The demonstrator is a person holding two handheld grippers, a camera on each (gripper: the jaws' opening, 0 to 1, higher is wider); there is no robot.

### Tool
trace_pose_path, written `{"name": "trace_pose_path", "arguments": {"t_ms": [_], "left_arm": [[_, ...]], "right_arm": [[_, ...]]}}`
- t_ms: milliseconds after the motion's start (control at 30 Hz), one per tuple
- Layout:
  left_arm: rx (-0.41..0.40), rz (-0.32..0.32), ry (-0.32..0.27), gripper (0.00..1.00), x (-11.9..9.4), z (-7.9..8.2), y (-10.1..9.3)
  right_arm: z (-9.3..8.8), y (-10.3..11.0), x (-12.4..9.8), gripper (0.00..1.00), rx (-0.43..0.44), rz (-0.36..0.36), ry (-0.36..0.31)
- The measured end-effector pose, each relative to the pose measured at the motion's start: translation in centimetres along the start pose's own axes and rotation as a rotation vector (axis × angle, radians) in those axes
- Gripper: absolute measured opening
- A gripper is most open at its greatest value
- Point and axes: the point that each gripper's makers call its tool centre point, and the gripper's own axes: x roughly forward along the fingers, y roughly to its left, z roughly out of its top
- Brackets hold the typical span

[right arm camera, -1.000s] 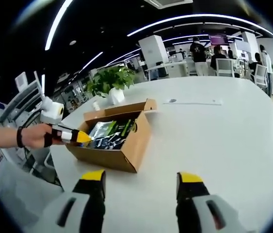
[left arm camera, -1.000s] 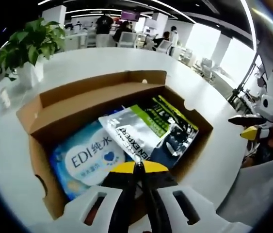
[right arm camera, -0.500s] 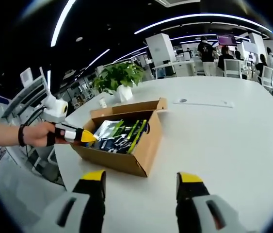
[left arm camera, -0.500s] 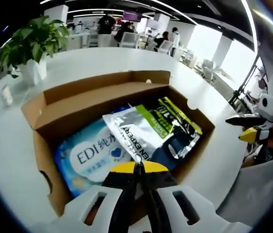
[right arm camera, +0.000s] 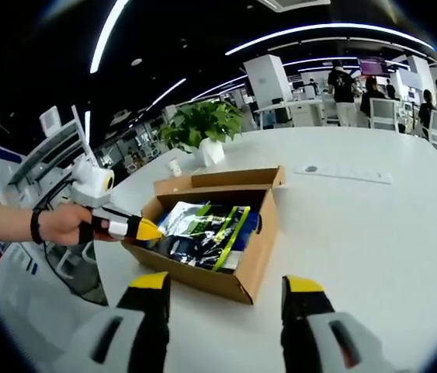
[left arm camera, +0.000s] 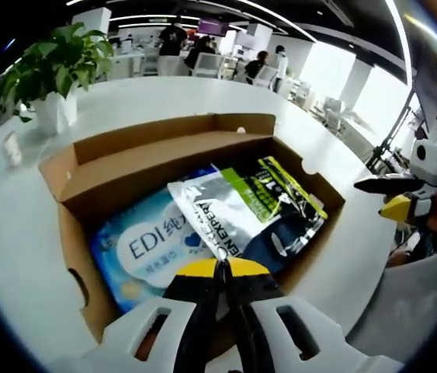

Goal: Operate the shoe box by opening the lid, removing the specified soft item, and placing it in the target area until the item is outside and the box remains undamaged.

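Note:
An open cardboard shoe box [left arm camera: 164, 137] [right arm camera: 202, 273] stands on a white round table [right arm camera: 365, 233]. Inside lie a blue wipes pack [left arm camera: 144, 250], a silver-and-green pouch [left arm camera: 220, 208] [right arm camera: 181, 216] and a dark pouch [left arm camera: 289, 224]. My left gripper [left arm camera: 220, 269] [right arm camera: 148, 230] is at the box's near rim, yellow tips shut on the lower corner of the silver-and-green pouch. My right gripper [right arm camera: 226, 289] hovers open over the table short of the box, nothing between its jaws. It also enters the left gripper view as the right gripper [left arm camera: 395, 199] beside the box.
A potted plant [left arm camera: 51, 74] [right arm camera: 202, 126] stands on the table behind the box. A small white item [right arm camera: 310, 169] lies on the table beyond it. A hand [right arm camera: 59, 225] holds the left gripper. Desks, chairs and people are in the background.
The right gripper's camera has drawn closer to the box, which now looks larger. The left gripper stays shut at the pouch corner, its view shifted only slightly.

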Motion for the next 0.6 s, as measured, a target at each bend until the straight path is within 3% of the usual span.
{"name": "trace_pose_path", "arguments": {"t_ms": [600], "left_arm": [[-0.016,-0.009,-0.008,0.01,-0.3,-0.5,0.9]], "right_arm": [[1.1,1.4,2.9,0.55,-0.016,0.043,0.019]]}}
